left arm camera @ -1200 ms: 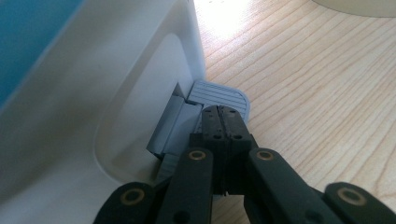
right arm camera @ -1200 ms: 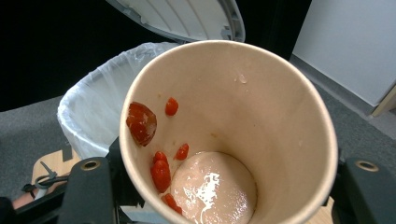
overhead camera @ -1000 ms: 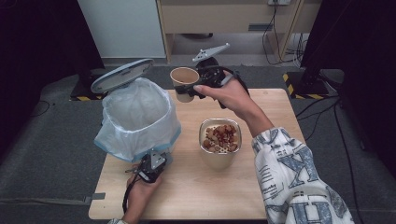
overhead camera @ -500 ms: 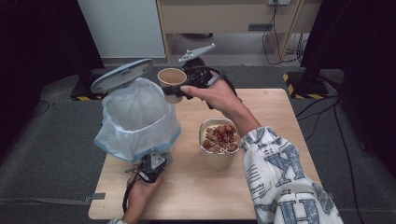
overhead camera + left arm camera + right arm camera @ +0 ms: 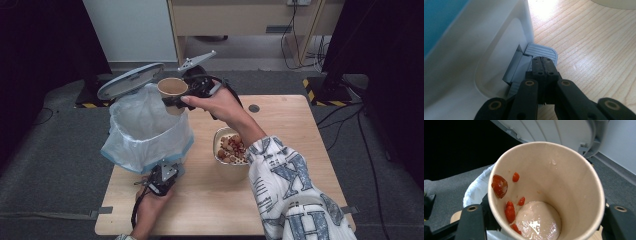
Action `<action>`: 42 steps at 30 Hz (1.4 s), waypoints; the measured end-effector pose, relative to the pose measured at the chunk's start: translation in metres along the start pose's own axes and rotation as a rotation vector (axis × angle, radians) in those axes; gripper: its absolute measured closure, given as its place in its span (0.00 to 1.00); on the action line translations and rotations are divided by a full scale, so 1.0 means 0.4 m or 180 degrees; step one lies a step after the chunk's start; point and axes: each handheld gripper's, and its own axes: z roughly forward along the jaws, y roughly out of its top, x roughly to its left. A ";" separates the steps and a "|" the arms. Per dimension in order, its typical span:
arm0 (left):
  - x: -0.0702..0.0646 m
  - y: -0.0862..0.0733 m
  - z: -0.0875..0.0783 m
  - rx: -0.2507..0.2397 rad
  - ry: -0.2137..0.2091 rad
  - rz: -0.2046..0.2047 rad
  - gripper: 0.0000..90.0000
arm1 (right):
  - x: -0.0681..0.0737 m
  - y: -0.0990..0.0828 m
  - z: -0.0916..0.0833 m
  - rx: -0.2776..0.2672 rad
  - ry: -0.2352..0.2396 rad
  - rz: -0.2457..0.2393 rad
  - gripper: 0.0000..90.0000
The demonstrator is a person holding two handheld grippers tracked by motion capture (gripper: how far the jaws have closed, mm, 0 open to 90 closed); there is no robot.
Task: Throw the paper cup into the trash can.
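While the left gripper (image 5: 543, 65), jaws pressed together, rests on the pedal (image 5: 541, 51) at the foot of the bin (image 5: 150, 132), the right gripper (image 5: 176, 100) clasps a paper cup (image 5: 172, 89) above the bin's rim, beside its raised lid (image 5: 131, 80).

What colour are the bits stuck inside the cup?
Red-orange bits on the tan inner wall of the cup; clearest in the right gripper view.
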 end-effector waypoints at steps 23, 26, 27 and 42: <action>0.000 0.000 0.000 -0.0001 -0.0001 0.0001 0.99 | 0.029 -0.015 0.111 0.0127 0.0029 -0.0062 0.37; 0.000 0.000 0.000 -0.0001 -0.0001 0.0002 0.99 | 0.032 -0.019 0.123 0.0138 0.0036 -0.0081 0.37; 0.000 0.000 0.000 -0.0001 -0.0002 0.0001 0.99 | 0.033 -0.020 0.126 0.0148 0.0034 -0.0076 0.36; 0.000 0.000 0.000 -0.0001 -0.0002 -0.0002 0.99 | 0.032 -0.034 0.110 0.0016 -0.0129 -0.0129 0.16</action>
